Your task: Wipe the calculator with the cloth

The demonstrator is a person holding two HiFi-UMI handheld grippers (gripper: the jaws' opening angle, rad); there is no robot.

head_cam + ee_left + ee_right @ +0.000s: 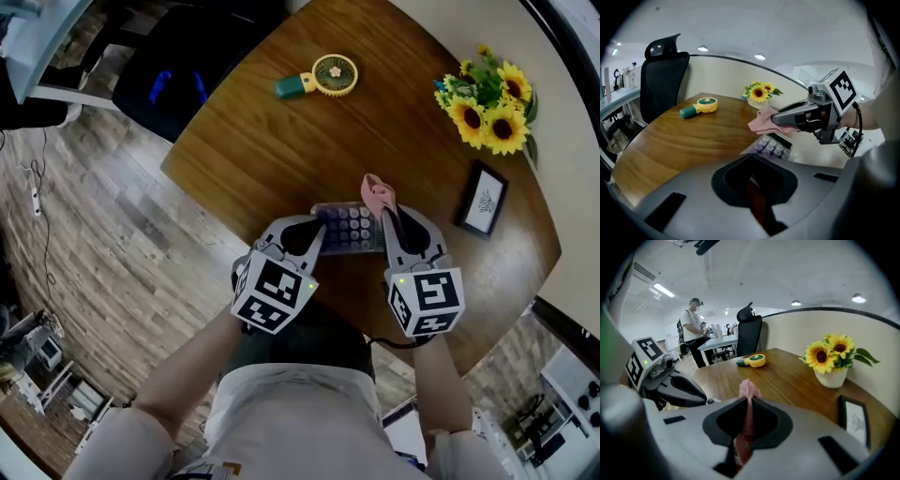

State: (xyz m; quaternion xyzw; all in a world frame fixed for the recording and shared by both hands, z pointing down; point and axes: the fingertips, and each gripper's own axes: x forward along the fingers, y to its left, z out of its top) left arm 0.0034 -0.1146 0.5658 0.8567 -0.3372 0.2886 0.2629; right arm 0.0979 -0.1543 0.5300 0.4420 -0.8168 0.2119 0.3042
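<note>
Seen from above, two hand-held grippers meet over a calculator (349, 227) near the lower edge of a wooden counter (281, 131), at the centre of the frame.

The right gripper (391, 223) has its jaws pressed together on a pink cloth (378, 193). One end of the cloth sticks up past the jaw tips, above the calculator's right end.

The left gripper (309, 236) has its jaws closed to a thin slit. They appear to pinch the calculator's left edge.

The main risk is probably that this hold covers very little of the calculator, so a hard wipe could twist it loose or push it along the counter. A smaller one is that only a little cloth shows past the jaws, so the hard jaw tips might scrape or press the keys.

The counter is brown wood grain with a rounded outline, standing on grey plank flooring (94, 234). The room looks like an open office with ceiling lights.

- A black chair (178, 66) stands at the upper left.
- A person (691, 331) stands by a desk far behind.
- Sunflowers (489, 101) sit at the upper right.
- A small picture frame (482, 200) stands below them.
- A yellow and green handheld fan (319, 79) lies near the top.
</note>
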